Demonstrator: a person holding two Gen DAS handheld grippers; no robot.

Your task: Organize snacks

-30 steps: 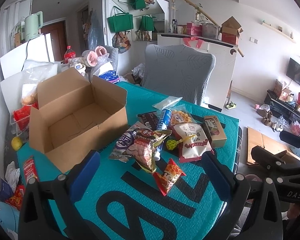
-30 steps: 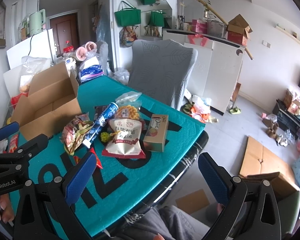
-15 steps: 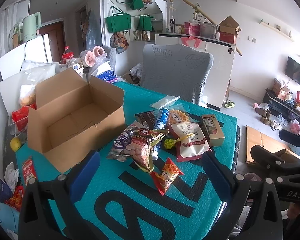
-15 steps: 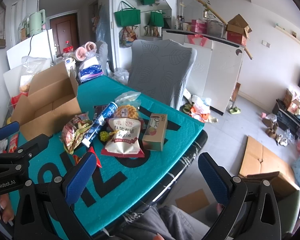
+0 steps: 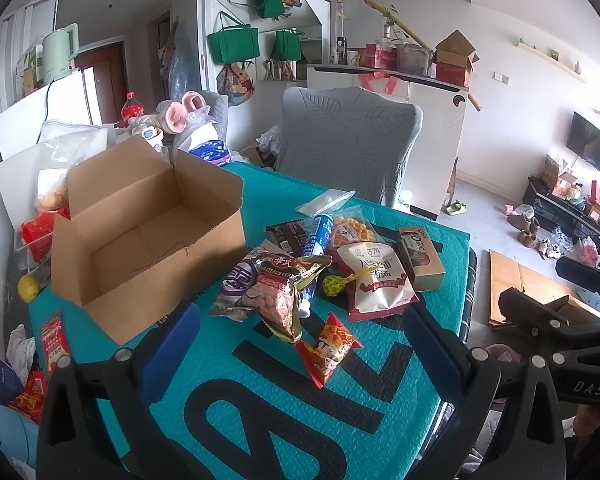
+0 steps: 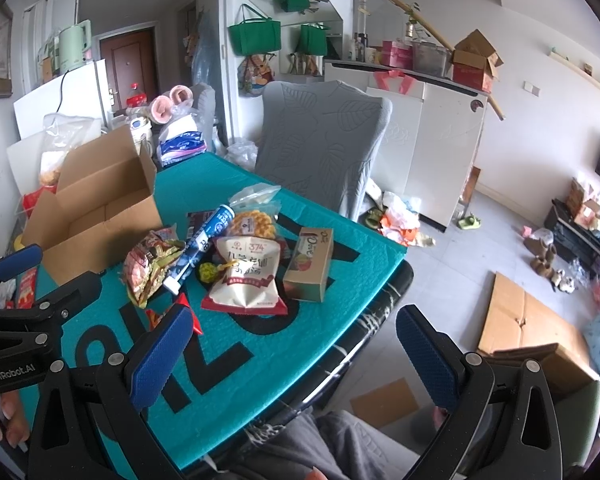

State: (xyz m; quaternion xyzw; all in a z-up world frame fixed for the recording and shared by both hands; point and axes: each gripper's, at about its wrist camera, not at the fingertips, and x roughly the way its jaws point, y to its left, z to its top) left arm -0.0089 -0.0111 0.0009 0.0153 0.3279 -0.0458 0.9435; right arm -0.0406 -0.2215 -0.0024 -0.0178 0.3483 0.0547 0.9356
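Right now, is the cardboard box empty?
Empty. The box sits open, flaps up, its bare floor visible; all snacks lie outside on the table.

Both wrist cams look forward over the table [image 5: 400,432] from its near edge; both see the box [image 5: 148,236], snack pile [image 6: 240,264], chair [image 6: 320,140].

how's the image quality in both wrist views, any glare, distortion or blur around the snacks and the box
Left wrist view: strong fisheye bending with black corners; daylight from the right blows out the white wall, yet the open brown cardboard box and white-and-red snack bag stay sharp. Right wrist view: same barrel distortion; the box casts a soft shadow on the teal table mat; the open right gripper looks slightly soft up close.
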